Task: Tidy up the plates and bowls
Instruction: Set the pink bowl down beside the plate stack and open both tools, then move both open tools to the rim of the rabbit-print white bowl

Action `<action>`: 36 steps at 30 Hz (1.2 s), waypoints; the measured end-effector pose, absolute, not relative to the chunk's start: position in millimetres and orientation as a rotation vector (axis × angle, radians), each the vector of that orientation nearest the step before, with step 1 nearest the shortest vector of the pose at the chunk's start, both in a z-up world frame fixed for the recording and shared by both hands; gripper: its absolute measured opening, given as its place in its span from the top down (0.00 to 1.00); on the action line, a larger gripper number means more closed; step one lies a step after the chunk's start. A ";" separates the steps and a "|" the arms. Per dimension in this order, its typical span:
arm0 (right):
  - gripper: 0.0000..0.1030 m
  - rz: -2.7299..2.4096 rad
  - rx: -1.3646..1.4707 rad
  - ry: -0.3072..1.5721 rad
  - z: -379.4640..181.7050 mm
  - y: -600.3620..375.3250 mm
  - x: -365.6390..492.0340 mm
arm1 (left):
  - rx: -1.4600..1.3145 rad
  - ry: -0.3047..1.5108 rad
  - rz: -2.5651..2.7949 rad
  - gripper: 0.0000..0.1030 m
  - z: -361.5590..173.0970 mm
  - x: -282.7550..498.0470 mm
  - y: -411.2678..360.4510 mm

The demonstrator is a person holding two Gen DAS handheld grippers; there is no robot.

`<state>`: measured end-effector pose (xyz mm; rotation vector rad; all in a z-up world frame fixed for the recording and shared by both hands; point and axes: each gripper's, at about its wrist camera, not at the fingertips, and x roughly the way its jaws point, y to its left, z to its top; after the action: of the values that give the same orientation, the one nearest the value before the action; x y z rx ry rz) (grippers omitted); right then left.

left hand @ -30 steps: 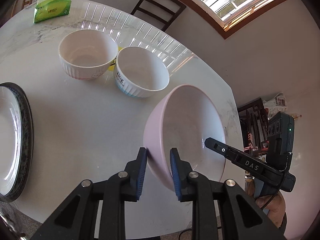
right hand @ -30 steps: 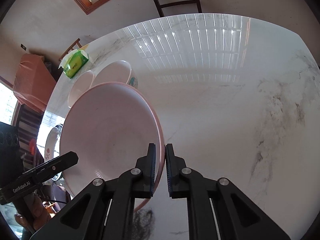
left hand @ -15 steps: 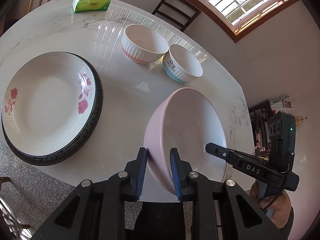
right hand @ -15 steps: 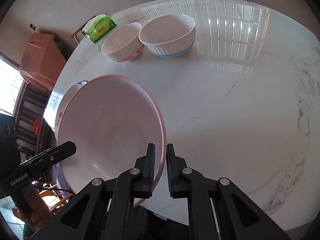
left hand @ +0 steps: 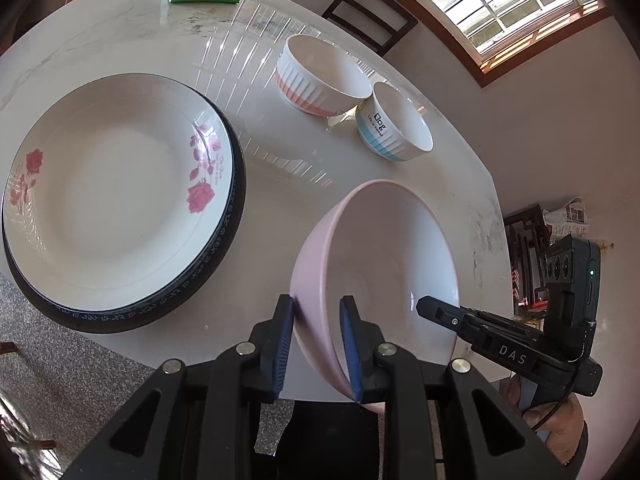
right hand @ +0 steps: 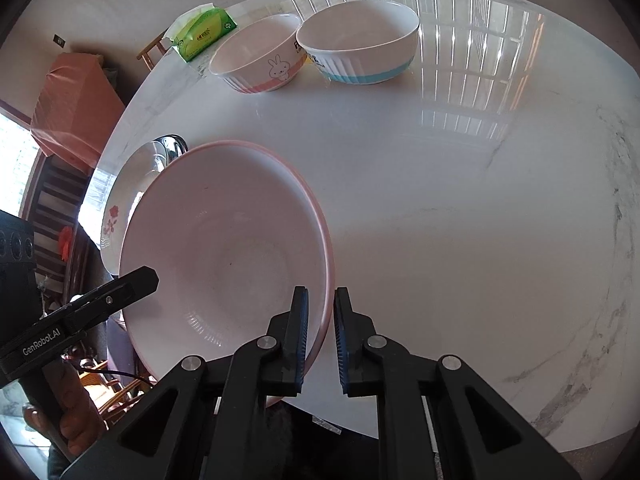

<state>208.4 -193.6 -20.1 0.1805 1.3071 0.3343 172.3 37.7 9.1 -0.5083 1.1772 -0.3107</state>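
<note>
Both the left tool (left hand: 316, 340) and the right tool (right hand: 319, 334) clamp opposite rims of the wide pale-pink ceramic bowl (left hand: 384, 264), held tilted above the white marble table (right hand: 460, 200), with the rose-patterned white plate (left hand: 112, 184) lying leftward, nearer the left tool.

From my right wrist view the pink bowl (right hand: 224, 248) hides most of the plate (right hand: 120, 200). Small print on the blue bowl (left hand: 394, 128) I can't read.
</note>
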 end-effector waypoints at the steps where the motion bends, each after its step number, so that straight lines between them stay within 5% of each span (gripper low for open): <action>1: 0.88 0.333 0.182 1.308 -20.2 -193.8 208.9 | -0.504 1.175 -0.312 0.77 9.4 173.5 36.6; 7: 0.83 0.342 0.216 1.305 -20.3 -195.8 210.7 | -0.487 1.171 -0.320 0.77 7.0 174.5 35.0; 11: 0.68 0.360 0.272 1.255 -13.7 -204.0 211.6 | -0.457 1.160 -0.318 0.75 4.8 174.7 34.0; 19: 0.68 0.381 0.318 1.117 12.1 -228.6 213.2 | -0.317 1.045 -0.260 0.39 38.1 161.7 45.0; 27: 0.68 0.459 0.444 1.099 27.4 -235.8 224.3 | -0.373 0.867 -0.320 0.36 80.5 167.7 72.7; 36: 0.68 0.487 0.576 1.145 34.9 -207.4 267.4 | -0.388 1.044 -0.393 0.36 72.7 255.2 80.2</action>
<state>267.4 -207.4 34.9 0.5762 1.1448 0.4871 255.2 80.2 72.7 -0.3876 1.0441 -0.3931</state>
